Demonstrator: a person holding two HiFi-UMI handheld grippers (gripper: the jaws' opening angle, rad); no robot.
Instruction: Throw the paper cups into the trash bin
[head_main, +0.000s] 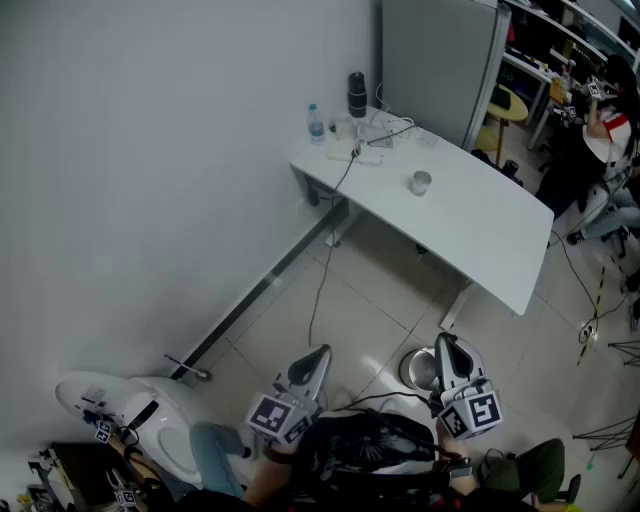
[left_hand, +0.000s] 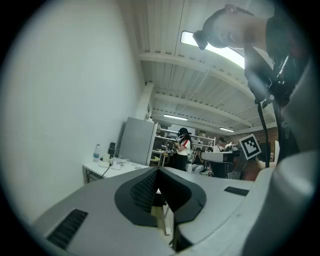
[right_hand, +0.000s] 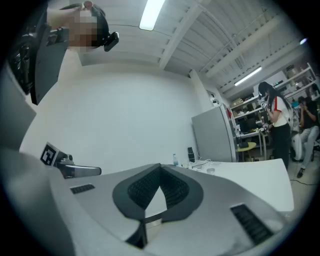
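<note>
The left hand-held gripper (head_main: 320, 352) and right hand-held gripper (head_main: 443, 341) are being held closed, empty, well apart from the paper cup (head_main: 421, 182), so jaws need opening first.

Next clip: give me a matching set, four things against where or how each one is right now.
Things: 1 cup; 2 bin; 3 bottle; 4 right tool.
Places or states: A on the floor; B shut, empty; C corner of the table, by the wall; D alone, mid-table.
Pairs: 1-D; 2-A; 3-C; 4-B.
</note>
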